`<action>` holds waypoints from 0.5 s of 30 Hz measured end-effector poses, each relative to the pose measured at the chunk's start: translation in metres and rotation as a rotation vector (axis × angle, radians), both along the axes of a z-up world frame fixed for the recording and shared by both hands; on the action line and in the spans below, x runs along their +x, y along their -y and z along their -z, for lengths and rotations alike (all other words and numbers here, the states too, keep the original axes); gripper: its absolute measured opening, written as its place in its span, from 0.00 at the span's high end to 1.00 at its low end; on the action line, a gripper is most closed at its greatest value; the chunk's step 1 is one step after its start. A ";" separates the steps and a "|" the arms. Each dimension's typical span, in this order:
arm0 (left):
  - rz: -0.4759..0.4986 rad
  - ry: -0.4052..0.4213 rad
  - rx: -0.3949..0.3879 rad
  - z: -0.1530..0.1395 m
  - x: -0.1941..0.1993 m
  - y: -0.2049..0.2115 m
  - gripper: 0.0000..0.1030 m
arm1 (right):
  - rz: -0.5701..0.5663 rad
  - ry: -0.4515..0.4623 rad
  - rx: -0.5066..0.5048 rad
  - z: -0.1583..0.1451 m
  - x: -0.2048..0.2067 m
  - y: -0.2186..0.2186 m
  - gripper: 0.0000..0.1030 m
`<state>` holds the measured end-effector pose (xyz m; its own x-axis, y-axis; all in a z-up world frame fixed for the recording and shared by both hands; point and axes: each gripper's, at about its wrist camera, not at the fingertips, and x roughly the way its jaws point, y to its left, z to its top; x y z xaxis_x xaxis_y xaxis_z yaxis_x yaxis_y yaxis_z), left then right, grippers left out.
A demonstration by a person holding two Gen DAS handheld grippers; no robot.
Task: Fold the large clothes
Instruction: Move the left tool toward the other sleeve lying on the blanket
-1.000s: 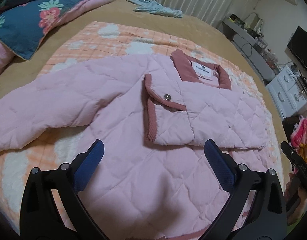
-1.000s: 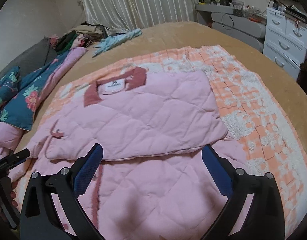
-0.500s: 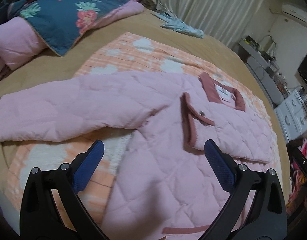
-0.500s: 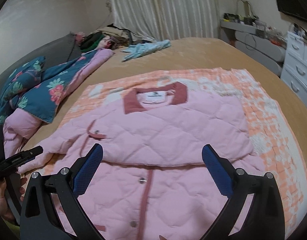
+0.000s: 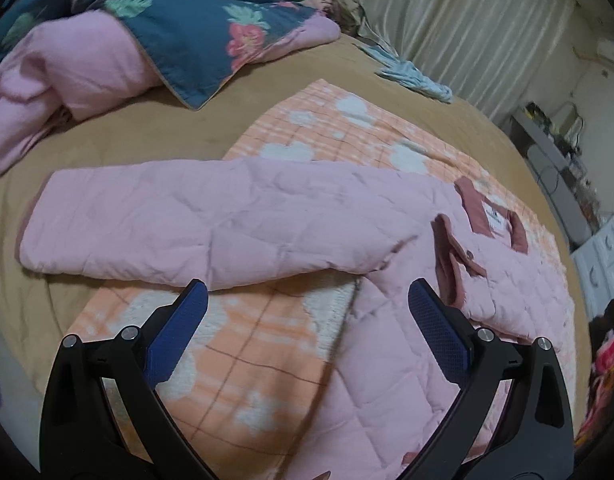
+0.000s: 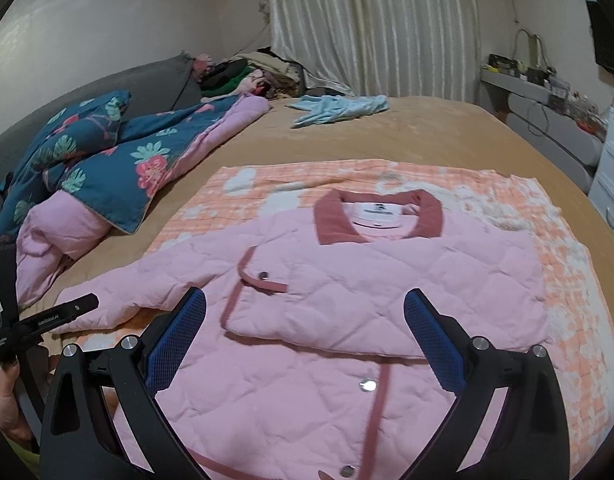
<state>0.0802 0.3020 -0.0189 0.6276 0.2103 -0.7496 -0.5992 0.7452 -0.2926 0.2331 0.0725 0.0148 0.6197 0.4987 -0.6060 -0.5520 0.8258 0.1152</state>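
The pink quilted jacket with dusty-rose trim (image 6: pixel 347 292) is lying face up on the orange-and-white checked blanket (image 5: pixel 267 344) spread over the tan bed cover (image 6: pixel 407 128). Its right sleeve (image 6: pixel 387 312) is already lying folded across the chest, cuff near the placket; its left sleeve (image 5: pixel 211 220) is stretching out flat, the cuff end reaching past the blanket onto the tan cover.

You are holding the left gripper (image 5: pixel 309 308) with its blue-padded jaws spread wide and empty, hovering just above the blanket near the lower edge of the outstretched sleeve. You are holding the right gripper (image 6: pixel 305 320), likewise spread and empty, above the jacket's chest.

The step in hand appears to be folding the outstretched sleeve inward. To do it well, you are probably best taking the sleeve near the cuff, biting through both quilted layers so the padding is not slipping, then carrying it across in a low arc to lie over the folded sleeve. Keep the shoulder line straight; the right gripper could be pinning the body near the collar (image 6: pixel 377 220) so the jacket is not dragging on the blanket.
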 end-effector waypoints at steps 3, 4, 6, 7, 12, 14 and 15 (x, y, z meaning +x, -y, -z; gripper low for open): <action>-0.039 -0.017 -0.003 0.005 -0.009 -0.013 0.09 | -0.029 -0.004 -0.016 0.001 -0.002 -0.019 0.04; -0.057 -0.020 -0.013 0.008 -0.013 -0.019 0.09 | -0.035 -0.004 -0.021 0.002 -0.003 -0.022 0.04; -0.087 -0.020 -0.030 0.011 -0.020 -0.028 0.09 | -0.055 0.001 -0.031 0.002 -0.006 -0.035 0.04; -0.099 -0.022 -0.036 0.013 -0.022 -0.033 0.09 | -0.065 0.004 -0.037 0.002 -0.007 -0.041 0.04; -0.162 -0.033 -0.061 0.023 -0.032 -0.051 0.09 | -0.125 0.014 -0.075 0.006 -0.016 -0.076 0.04; -0.195 -0.035 -0.083 0.029 -0.037 -0.061 0.09 | -0.144 0.015 -0.090 0.008 -0.018 -0.088 0.04; -0.203 -0.037 -0.085 0.030 -0.038 -0.063 0.09 | -0.160 0.014 -0.095 0.009 -0.020 -0.096 0.04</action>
